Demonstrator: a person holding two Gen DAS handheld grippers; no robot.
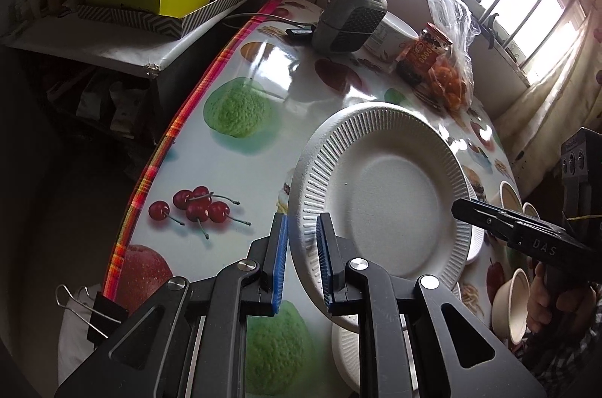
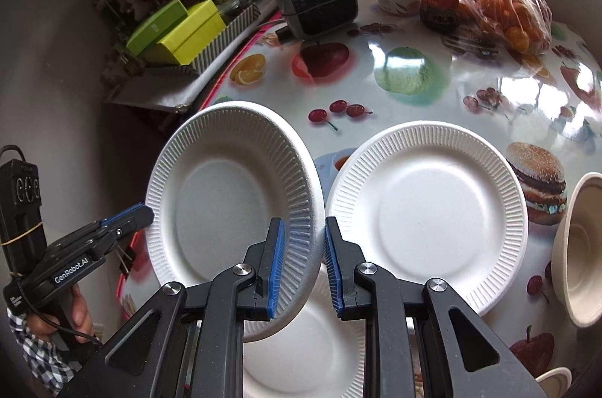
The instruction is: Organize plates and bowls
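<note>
Left wrist view: the left hand-held gripper (image 1: 302, 249) is clamped on the near rim of a white paper plate (image 1: 391, 198), its blue pads pinching the ribbed edge from both sides. The plate is tilted and lifted off the table (image 1: 233, 164), which wears a glossy fruit-print cloth. On the plate's opposite rim, the right hand-held gripper (image 1: 461, 208) comes in from the right, its narrow jaws closed on that edge. A beige bowl (image 1: 513, 304) sits on the table at the right, beside the hand (image 1: 553, 300) holding that tool. Farther back stand a small grey heater (image 1: 348, 17), a red-lidded jar (image 1: 423, 55) and a clear bag of oranges (image 1: 453, 74).

Right wrist view: the right hand-held gripper (image 2: 303, 262) grips the rim of the raised plate (image 2: 229, 206), with the left hand-held gripper (image 2: 145, 215) holding the far edge at the left. A second paper plate (image 2: 429, 213) lies flat on the table (image 2: 376, 112) just to the right, and a third plate (image 2: 312, 349) lies below the raised one. A beige bowl (image 2: 581, 247), tipped on its side, is at the right edge.
</note>
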